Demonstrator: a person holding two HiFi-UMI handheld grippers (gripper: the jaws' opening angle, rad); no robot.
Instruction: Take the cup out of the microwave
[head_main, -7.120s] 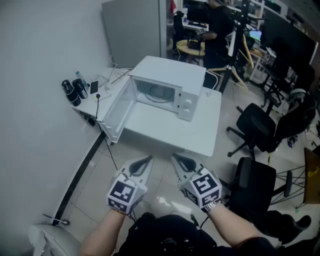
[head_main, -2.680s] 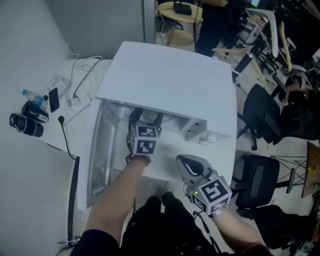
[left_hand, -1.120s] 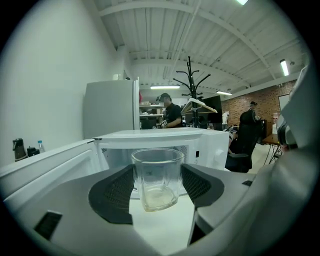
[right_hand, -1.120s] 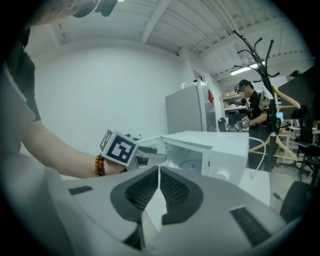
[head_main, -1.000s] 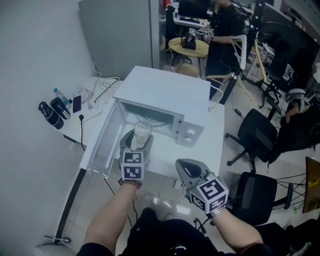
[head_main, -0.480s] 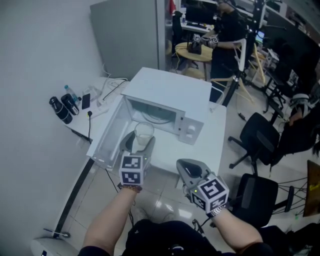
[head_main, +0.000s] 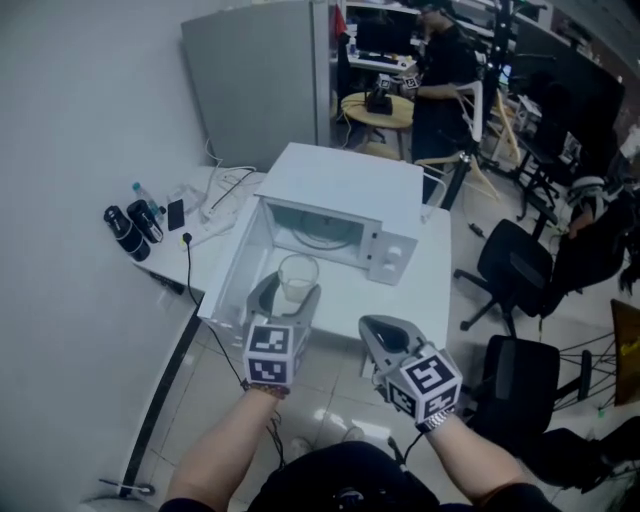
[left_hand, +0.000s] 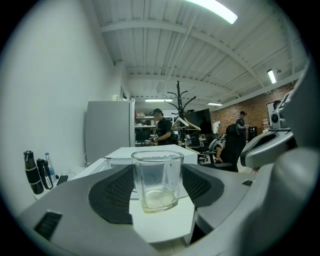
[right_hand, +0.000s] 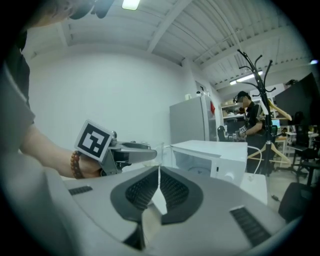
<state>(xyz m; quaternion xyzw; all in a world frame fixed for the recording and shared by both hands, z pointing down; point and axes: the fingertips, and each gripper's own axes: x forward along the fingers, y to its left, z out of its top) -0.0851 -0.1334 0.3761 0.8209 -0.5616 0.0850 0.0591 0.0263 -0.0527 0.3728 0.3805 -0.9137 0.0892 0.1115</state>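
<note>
1. The left gripper (head_main: 286, 298) grasps a clear glass cup (left_hand: 156, 179). Its black ribbed pads (left_hand: 112, 197) press on either side of the glass. The cup stands upright and looks empty apart from a pale film at the bottom.
2. The right gripper (right_hand: 159, 186) is clenched with nothing in it. Its two pads (right_hand: 142, 192) meet at the tips.
3. In the head view, both grippers sit low in the picture. The left one is held out just ahead of the right one.
4. The cup is outside the microwave (head_main: 345, 195), held in the air in front of the open cavity, over the near edge of the white table (head_main: 425, 290).
5. The microwave is white. Its door (head_main: 235, 278) hangs open to the left, and the glass turntable (head_main: 322, 236) shows inside.
6. To the left, a side surface by the wall holds dark bottles (head_main: 130, 225), a phone (head_main: 175, 213) and white cables (head_main: 225, 185).
7. Behind the microwave stands a grey cabinet (head_main: 260, 85).
8. Farther back, a person (head_main: 440, 70) stands near a round table (head_main: 378, 105). Black office chairs (head_main: 515, 270) are on the right.
</note>
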